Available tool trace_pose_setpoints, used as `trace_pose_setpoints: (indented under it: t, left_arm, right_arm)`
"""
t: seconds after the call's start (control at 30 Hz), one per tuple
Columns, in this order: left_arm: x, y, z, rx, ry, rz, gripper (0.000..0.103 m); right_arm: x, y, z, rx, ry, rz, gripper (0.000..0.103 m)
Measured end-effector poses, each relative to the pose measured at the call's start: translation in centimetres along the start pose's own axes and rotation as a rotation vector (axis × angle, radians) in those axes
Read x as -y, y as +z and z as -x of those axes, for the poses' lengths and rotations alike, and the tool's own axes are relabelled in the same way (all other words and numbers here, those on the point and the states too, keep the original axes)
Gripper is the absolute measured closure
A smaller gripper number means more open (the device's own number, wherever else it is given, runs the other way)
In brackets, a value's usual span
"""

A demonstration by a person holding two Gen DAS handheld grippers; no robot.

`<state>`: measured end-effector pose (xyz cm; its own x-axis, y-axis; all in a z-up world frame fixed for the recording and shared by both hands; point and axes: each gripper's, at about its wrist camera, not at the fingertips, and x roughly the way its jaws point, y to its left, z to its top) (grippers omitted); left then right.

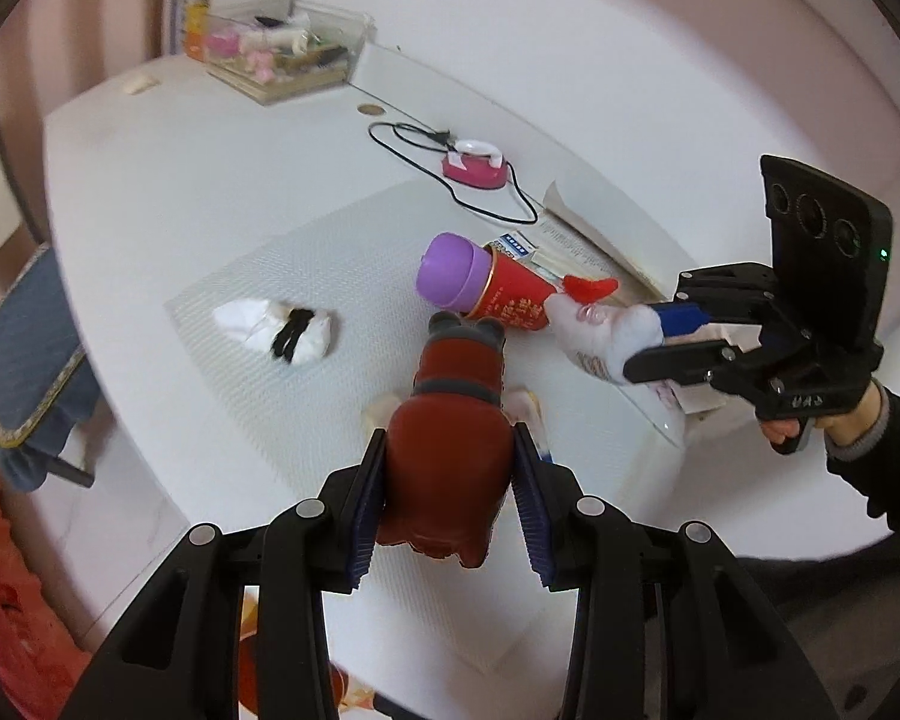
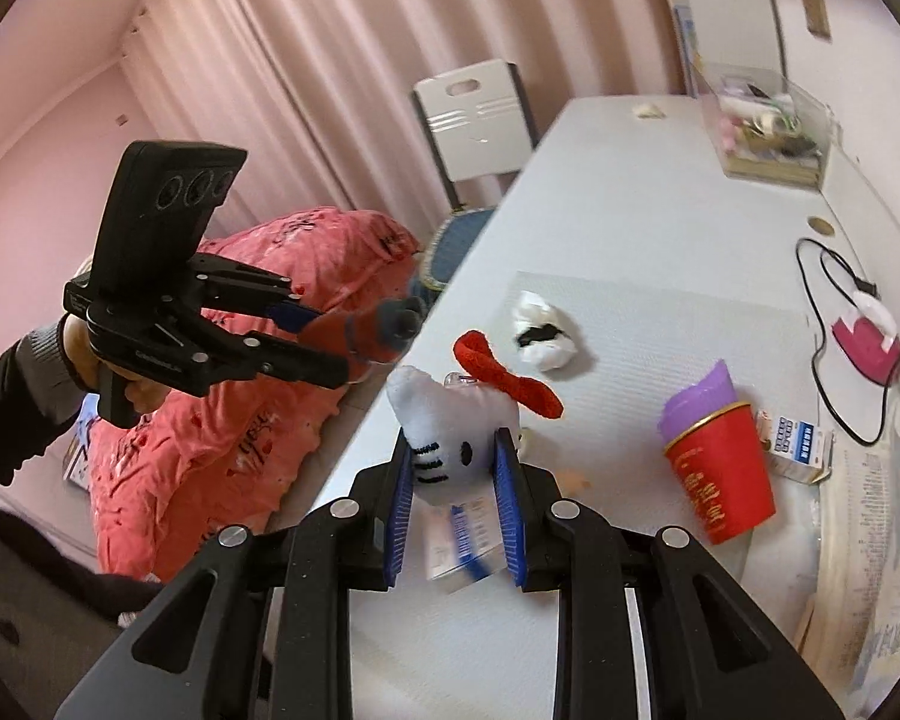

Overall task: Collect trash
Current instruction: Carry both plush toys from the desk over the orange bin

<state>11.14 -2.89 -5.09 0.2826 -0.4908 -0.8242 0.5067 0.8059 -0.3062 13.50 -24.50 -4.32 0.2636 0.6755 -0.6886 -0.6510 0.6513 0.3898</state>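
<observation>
My left gripper (image 1: 450, 462) is shut on a dark red toy figure (image 1: 450, 450) with a grey head, held above the white table (image 1: 150, 180); both also show in the right wrist view (image 2: 354, 342). My right gripper (image 2: 453, 450) is shut on a white plush cat (image 2: 450, 420) with a red bow, held above the table; it also shows in the left wrist view (image 1: 606, 324). A crumpled white tissue with black marks (image 1: 279, 330) (image 2: 543, 336) lies on the grey mat (image 1: 306, 276). A red paper cup holding a purple cup (image 1: 480, 282) (image 2: 714, 462) lies on the mat.
A pink device with a black cable (image 1: 474, 165) (image 2: 864, 342) sits further back. A small blue-white carton (image 2: 795, 444) and printed papers (image 2: 870, 540) lie at the right. A clear box of odds (image 1: 288, 51) stands at the far end. A chair (image 2: 480, 114) and red bedding (image 2: 234, 360) are left of the table.
</observation>
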Motion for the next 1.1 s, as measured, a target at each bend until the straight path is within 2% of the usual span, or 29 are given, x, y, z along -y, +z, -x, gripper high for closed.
trace_pose_setpoints:
  t: [0.17, 0.37, 0.47, 0.8, 0.97, 1.1]
  left_arm:
    - [0.3, -4.1, 3.8, 0.049, 0.049, 0.054, 0.062]
    - [0.0, -9.2, 7.8, 0.086, 0.108, 0.135, 0.061]
    - [-0.8, -11.8, 9.5, 0.113, 0.131, 0.206, 0.062]
    - [-4.4, -18.6, 12.9, 0.154, 0.204, 0.382, 0.061]
    - [-7.1, -21.6, 13.3, 0.159, 0.221, 0.473, 0.062]
    - [-9.7, -23.8, 12.6, 0.132, 0.217, 0.519, 0.062]
  right_arm:
    - [-4.1, -0.5, 0.9, -0.001, 0.063, 0.054, 0.077]
    - [-8.7, 0.5, -0.2, -0.018, 0.142, 0.113, 0.077]
    - [-11.2, 1.3, -1.4, -0.032, 0.197, 0.150, 0.077]
    - [-20.8, 3.3, -8.2, -0.105, 0.358, 0.291, 0.077]
    - [-24.3, 3.6, -12.9, -0.147, 0.388, 0.319, 0.077]
    - [-27.0, 3.2, -17.5, -0.186, 0.395, 0.314, 0.077]
